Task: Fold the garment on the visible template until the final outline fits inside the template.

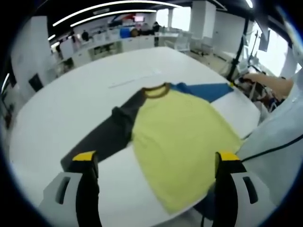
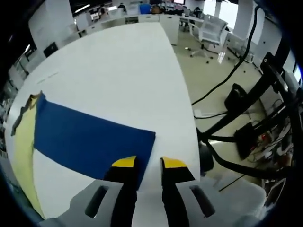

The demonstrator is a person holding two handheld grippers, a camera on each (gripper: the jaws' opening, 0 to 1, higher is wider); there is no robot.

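Garment (image 1: 182, 142): a long-sleeved shirt with a yellow body, a brown collar, one dark grey sleeve and one blue sleeve, is laid flat on the white table (image 1: 71, 104).
Grey sleeve (image 1: 106, 132): is stretched out across the table toward the left gripper's near jaw.
Blue sleeve (image 2: 90, 142): is spread flat toward the table edge in the right gripper view.
Left gripper (image 1: 158, 163): its yellow-tipped jaws are held wide apart above the shirt's hem, with nothing between them.
Right gripper (image 2: 149, 165): its jaws are drawn narrow, just at the cuff end of the blue sleeve; whether cloth is pinched cannot be told.
Surroundings: office chairs (image 2: 210, 28) and black cables (image 2: 227, 75) are seen on the floor beyond the table.
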